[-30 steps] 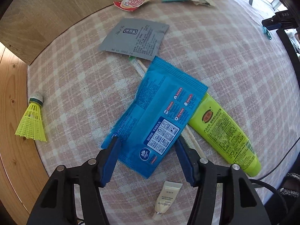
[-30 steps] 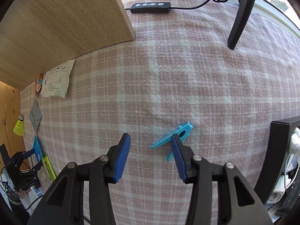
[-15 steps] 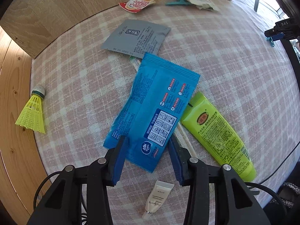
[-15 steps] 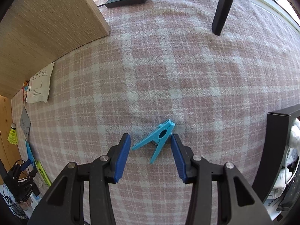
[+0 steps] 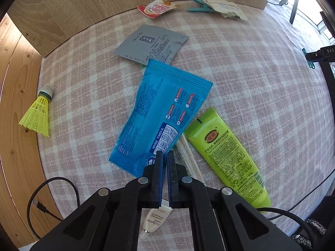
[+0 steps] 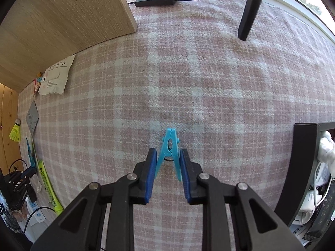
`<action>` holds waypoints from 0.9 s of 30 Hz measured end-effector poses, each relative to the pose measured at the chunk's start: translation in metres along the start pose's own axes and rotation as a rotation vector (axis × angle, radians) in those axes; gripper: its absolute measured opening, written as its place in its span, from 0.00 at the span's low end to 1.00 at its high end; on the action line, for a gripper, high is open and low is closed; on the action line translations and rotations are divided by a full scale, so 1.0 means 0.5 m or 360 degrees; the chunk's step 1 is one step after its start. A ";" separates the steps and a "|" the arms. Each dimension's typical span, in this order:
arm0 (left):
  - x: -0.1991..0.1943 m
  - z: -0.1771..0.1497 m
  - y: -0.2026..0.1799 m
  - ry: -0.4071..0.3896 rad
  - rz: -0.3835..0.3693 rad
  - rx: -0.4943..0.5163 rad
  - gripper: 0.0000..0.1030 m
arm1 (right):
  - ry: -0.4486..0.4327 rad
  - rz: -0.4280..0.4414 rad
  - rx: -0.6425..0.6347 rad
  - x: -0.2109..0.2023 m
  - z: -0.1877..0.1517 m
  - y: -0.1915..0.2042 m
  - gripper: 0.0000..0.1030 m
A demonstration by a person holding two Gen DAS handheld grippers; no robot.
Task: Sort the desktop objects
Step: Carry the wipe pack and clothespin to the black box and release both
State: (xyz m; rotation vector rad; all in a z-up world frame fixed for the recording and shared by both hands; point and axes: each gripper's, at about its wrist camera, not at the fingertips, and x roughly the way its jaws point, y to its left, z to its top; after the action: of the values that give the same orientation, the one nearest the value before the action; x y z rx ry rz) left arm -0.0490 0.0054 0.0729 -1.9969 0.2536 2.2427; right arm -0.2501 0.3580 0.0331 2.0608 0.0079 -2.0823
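Blue clothespin (image 6: 170, 154) upright between right tongs (image 6: 167, 156), pads closing onto its legs; left tongs (image 5: 165, 156) closed, empty, above blue packet (image 5: 161, 121)

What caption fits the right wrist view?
Right gripper closing on a blue clothespin over the checked tablecloth.

The checked cloth (image 6: 209, 79) looks soft and rough, the blue packet (image 5: 163, 117) shiny plastic, and the board (image 5: 83, 10) smooth wood.

Blue clothespin (image 6: 170, 154) upright between fingers (closed tip pointing away); blue wipes packet (image 5: 161, 121) flat on cloth.
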 end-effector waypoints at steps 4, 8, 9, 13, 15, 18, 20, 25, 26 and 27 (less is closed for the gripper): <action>-0.044 -0.017 -0.026 -0.0032 0.0017 -0.0005 0.01 | -0.0026 0.0009 -0.0035 -0.060 -0.051 0.044 0.22; -0.097 -0.027 -0.066 -0.0063 0.0038 0.0023 0.01 | -0.0073 -0.0002 -0.0093 -0.122 -0.092 0.041 0.22; -0.113 -0.028 -0.080 -0.0075 0.0046 0.0038 0.01 | -0.0082 0.0003 -0.0105 -0.135 -0.101 0.040 0.22; -0.173 -0.026 -0.145 -0.0113 0.0054 0.0106 0.01 | -0.0125 0.0024 -0.0152 -0.203 -0.157 0.024 0.22; -0.218 0.006 -0.139 -0.0140 0.0052 0.0164 0.01 | -0.0152 0.0039 -0.0161 -0.236 -0.188 0.009 0.22; -0.252 0.028 -0.188 -0.0185 0.0030 0.0240 0.01 | -0.0201 0.0034 -0.0144 -0.302 -0.216 -0.060 0.22; -0.269 0.043 -0.235 -0.0213 0.0016 0.0301 0.01 | -0.0227 0.0028 -0.0112 -0.310 -0.208 -0.095 0.22; -0.301 0.090 -0.399 -0.0273 -0.0072 0.0487 0.02 | -0.0309 -0.0015 0.0037 -0.328 -0.268 -0.207 0.22; -0.282 0.120 -0.436 -0.0285 -0.0105 0.0531 0.01 | -0.0326 -0.0029 0.0073 -0.342 -0.286 -0.237 0.22; -0.252 0.147 -0.470 -0.0294 -0.0148 0.0578 0.01 | -0.0333 -0.0038 0.0109 -0.352 -0.303 -0.270 0.22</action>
State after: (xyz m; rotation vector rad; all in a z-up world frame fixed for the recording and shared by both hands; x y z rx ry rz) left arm -0.0574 0.2526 0.1968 -1.5769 0.4959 2.1228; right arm -0.1211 0.5385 0.1847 1.8775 -0.0724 -2.3330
